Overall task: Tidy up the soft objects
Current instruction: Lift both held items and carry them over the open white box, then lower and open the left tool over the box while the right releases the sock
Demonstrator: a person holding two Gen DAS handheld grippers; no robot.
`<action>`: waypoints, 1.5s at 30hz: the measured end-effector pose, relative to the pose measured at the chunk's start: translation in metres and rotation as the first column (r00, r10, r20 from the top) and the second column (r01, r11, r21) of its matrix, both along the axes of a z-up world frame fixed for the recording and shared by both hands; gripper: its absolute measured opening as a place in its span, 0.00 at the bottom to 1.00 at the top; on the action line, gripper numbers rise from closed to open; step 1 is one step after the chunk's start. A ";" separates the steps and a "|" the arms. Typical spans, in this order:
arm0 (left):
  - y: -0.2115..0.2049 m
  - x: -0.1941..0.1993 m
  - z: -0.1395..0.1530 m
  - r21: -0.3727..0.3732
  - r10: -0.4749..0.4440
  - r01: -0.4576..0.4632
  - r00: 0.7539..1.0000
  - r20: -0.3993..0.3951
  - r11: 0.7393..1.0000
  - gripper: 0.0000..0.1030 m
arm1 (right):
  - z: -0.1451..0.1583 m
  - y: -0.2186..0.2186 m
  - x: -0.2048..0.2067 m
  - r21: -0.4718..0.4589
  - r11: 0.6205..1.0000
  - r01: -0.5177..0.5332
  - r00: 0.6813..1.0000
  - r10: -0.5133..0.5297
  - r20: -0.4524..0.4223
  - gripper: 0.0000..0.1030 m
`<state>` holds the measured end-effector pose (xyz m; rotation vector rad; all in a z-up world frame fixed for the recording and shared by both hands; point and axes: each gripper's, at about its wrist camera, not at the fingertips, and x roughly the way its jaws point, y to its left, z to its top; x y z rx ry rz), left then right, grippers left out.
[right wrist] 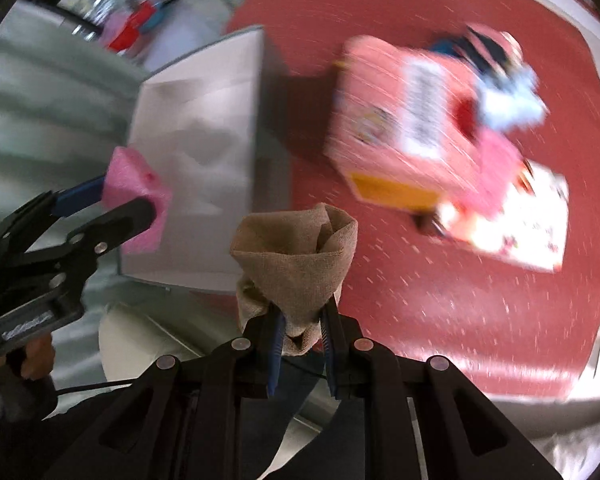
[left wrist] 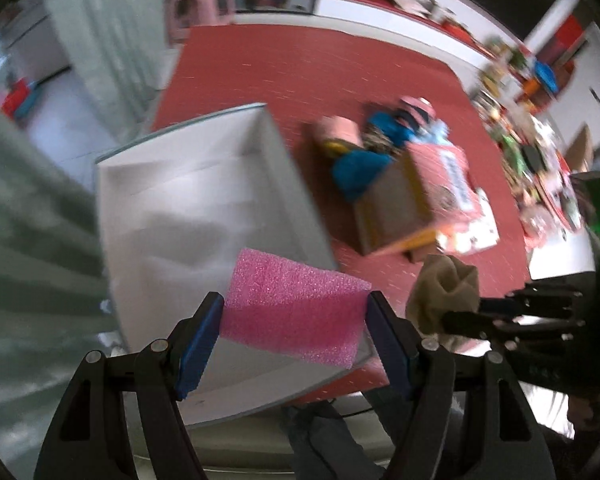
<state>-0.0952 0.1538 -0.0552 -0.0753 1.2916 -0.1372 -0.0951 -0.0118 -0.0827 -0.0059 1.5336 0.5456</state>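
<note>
right claw (right wrist: 300,340) pinches a tan cloth (right wrist: 296,256) above red floor (right wrist: 420,320).

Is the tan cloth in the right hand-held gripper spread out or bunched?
Bunched. The tan cloth is gathered into a crumpled wad, pinched at its base by the right hand-held gripper, with folds flaring above.

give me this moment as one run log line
left gripper: shut on pink foam block | right gripper: shut on tan cloth | both above white box | pink carton on red floor
</note>
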 end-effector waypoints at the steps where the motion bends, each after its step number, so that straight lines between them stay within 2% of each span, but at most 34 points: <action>1: 0.008 0.000 0.001 0.007 0.034 -0.034 0.999 0.008 0.999 0.73 | 0.004 0.008 0.003 0.002 1.000 -0.019 1.000 0.019 0.010 0.18; 8: 0.058 0.009 0.005 0.063 0.231 -0.234 0.972 0.046 0.970 0.73 | 0.024 0.053 0.027 0.038 0.997 -0.068 0.996 0.066 0.053 0.18; 18: 0.100 0.040 0.002 0.132 0.378 -0.384 0.923 0.074 0.914 0.73 | 0.033 0.100 0.070 0.030 0.997 -0.067 0.994 0.064 0.094 0.18; 24: 0.108 0.054 -0.007 0.150 0.399 -0.406 0.914 0.078 0.902 0.73 | 0.024 0.115 0.091 0.027 0.999 -0.043 0.996 0.040 0.077 0.18; 31: 0.107 0.070 -0.012 0.172 0.377 -0.386 0.922 0.086 0.906 0.73 | 0.018 0.125 0.107 0.013 0.999 -0.053 0.996 0.052 0.074 0.18; 45: 0.116 0.086 -0.024 0.172 0.385 -0.388 0.922 0.048 0.906 0.73 | 0.008 0.137 0.118 -0.021 0.996 -0.081 0.994 0.082 0.071 0.18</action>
